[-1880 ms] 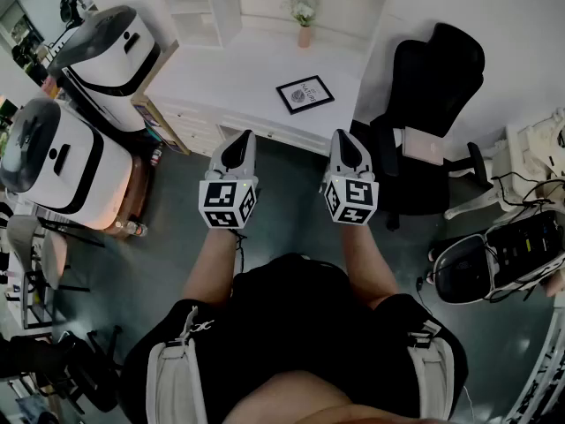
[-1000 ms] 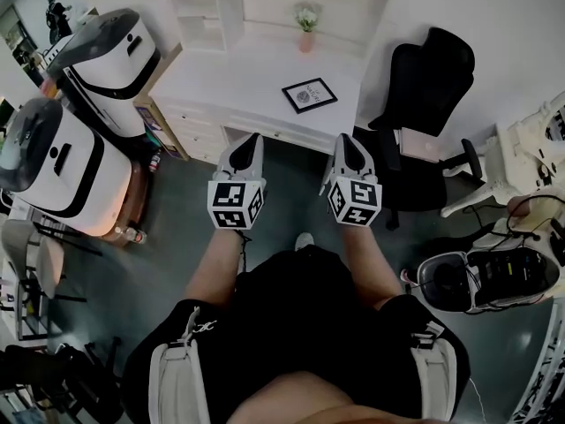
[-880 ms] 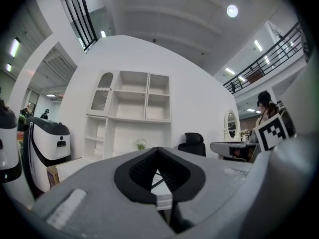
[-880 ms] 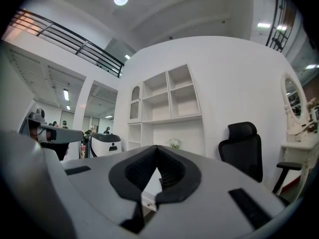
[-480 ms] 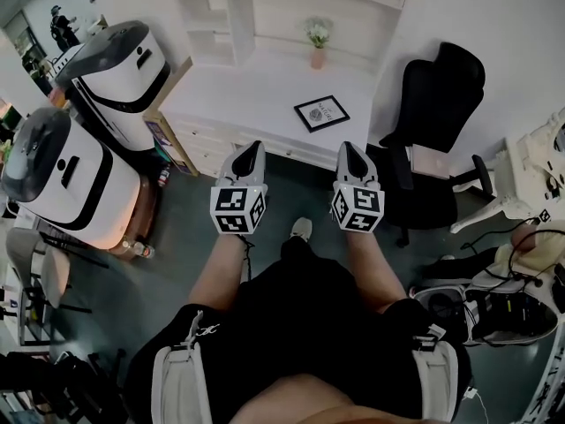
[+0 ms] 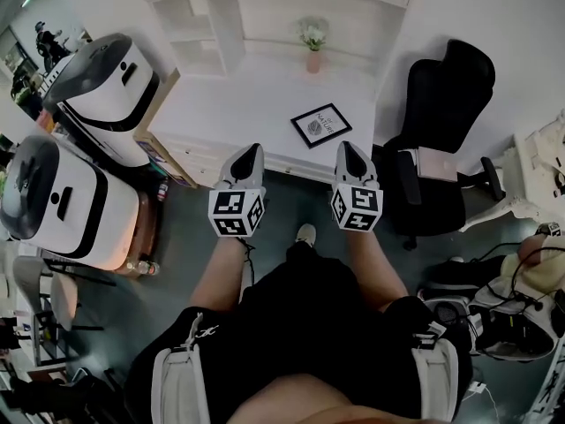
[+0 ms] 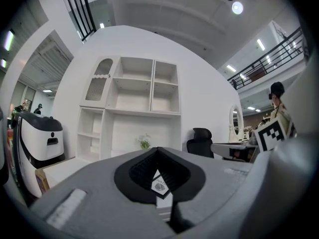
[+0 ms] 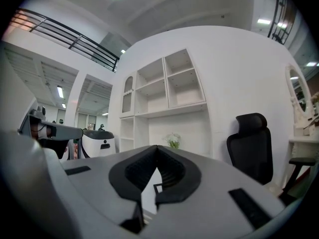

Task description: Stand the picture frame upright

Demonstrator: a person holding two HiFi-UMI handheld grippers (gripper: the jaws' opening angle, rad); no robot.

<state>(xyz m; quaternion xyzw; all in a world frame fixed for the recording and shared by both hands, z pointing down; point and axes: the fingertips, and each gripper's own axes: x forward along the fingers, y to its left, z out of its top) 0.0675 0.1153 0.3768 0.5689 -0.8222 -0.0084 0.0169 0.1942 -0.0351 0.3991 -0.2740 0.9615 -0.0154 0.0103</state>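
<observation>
While picture frame (image 6: 321, 124) lies flat on desk (image 6: 231, 104), 2 o'clock from left gripper (image 6: 251, 151), 11 o'clock from right gripper (image 6: 348, 148), both jaws sit closed, empty. Stand probably underneath; open right jaws, lift far edge slowly.

The black-edged picture frame (image 6: 321, 124) lies flat and face up, turned askew. It rests near the front right corner of the white desk (image 6: 238, 104).
</observation>
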